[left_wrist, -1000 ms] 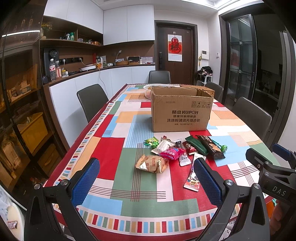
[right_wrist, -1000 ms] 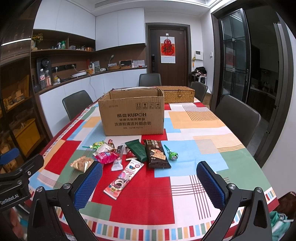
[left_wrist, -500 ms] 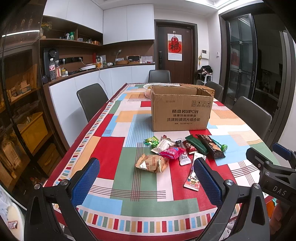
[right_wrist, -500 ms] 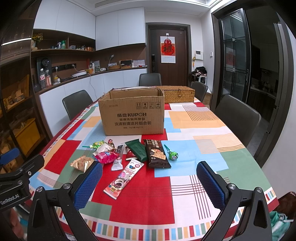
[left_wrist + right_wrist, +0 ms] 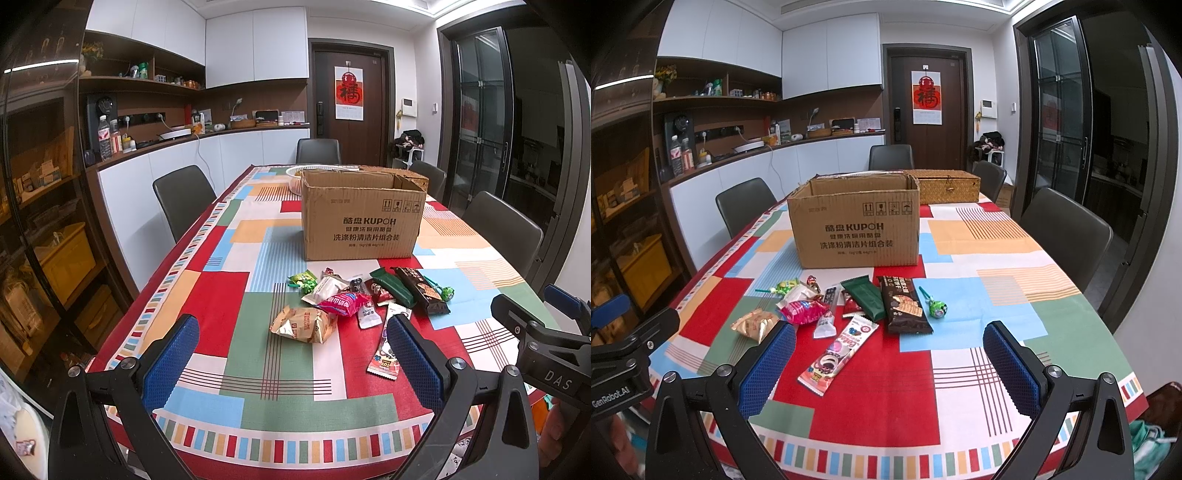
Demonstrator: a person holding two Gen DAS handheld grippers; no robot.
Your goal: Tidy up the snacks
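Several snacks lie loose on the patterned tablecloth in front of an open cardboard box. Among them are a gold crinkled packet, a pink packet, a long pink biscuit wrapper, a green bar, a dark wafer pack and a green lollipop. My left gripper hangs open near the table's front edge, short of the gold packet. My right gripper is open too, above the long wrapper's near end. Neither holds anything.
A woven wicker case and a white basket stand behind the box. Grey chairs line both sides of the table. Counter and shelves run along the left wall; glass doors are on the right.
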